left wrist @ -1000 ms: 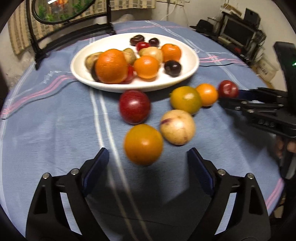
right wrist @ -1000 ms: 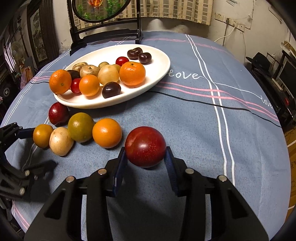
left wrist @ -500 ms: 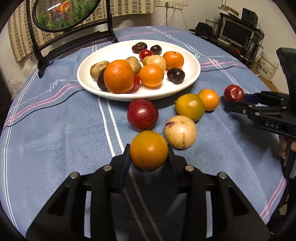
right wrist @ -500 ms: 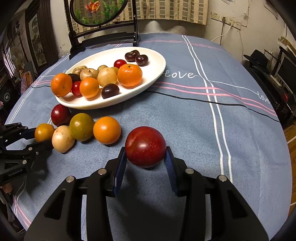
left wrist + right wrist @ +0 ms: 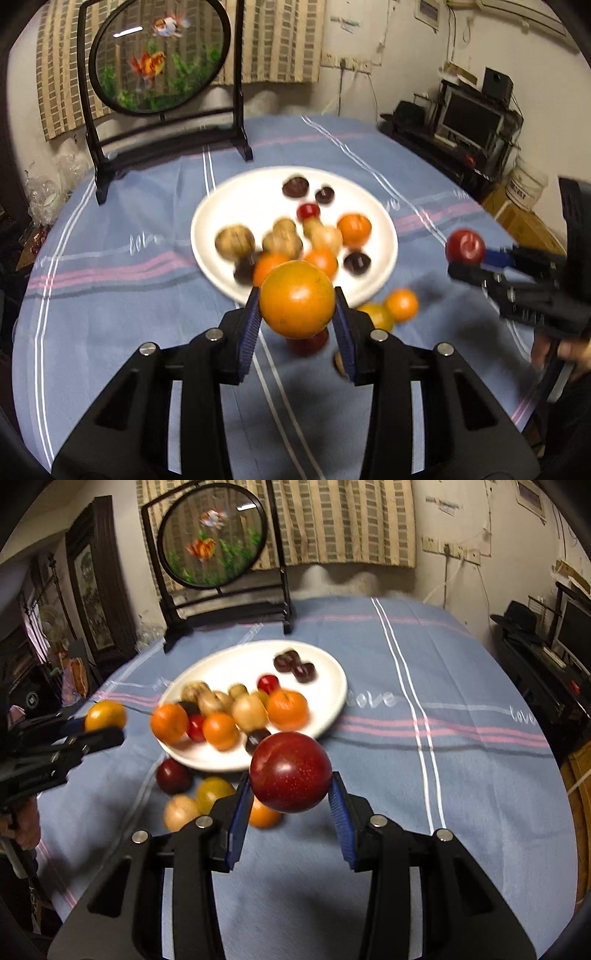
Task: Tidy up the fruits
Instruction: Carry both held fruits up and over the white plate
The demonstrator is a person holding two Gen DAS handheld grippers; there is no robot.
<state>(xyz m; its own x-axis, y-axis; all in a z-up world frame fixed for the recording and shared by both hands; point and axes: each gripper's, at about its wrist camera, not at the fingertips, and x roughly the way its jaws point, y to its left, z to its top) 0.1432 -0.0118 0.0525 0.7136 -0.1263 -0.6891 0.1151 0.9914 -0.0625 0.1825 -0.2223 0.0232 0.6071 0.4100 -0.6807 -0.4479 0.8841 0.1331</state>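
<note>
An orange fruit (image 5: pixel 297 299), round and smooth-skinned, is clamped between the blue pads of the left hand-held gripper (image 5: pixel 297 314), raised above the desk (image 5: pixel 110 314) just short of the near rim of a white oval plate (image 5: pixel 229 206). A dark red plum (image 5: pixel 291 771) is clenched the same way in the right hand-held gripper (image 5: pixel 291 808), also held in the air in front of the plate. Both fruits are gripped across their widest part, which looks the safest hold: they are round and glossy, likely to slip or roll if pinched off centre, and the plum is probably soft enough to bruise under a hard squeeze, while the orange fruit seems firmer and a little heavier. The plate already carries a cluster of oranges, pale brownish fruits, small red ones and dark plums, with open space at its far end. On the blue striped tablecloth beside the plate's near edge lie four loose fruits: a red plum (image 5: pixel 173 776), a yellow-green fruit (image 5: pixel 214 792), a pale tan fruit (image 5: pixel 181 812) and an orange partly hidden behind the right hand-held gripper. A round framed goldfish screen (image 5: pixel 214 535) stands at the far end of the desk. The background is motion-blurred.
</note>
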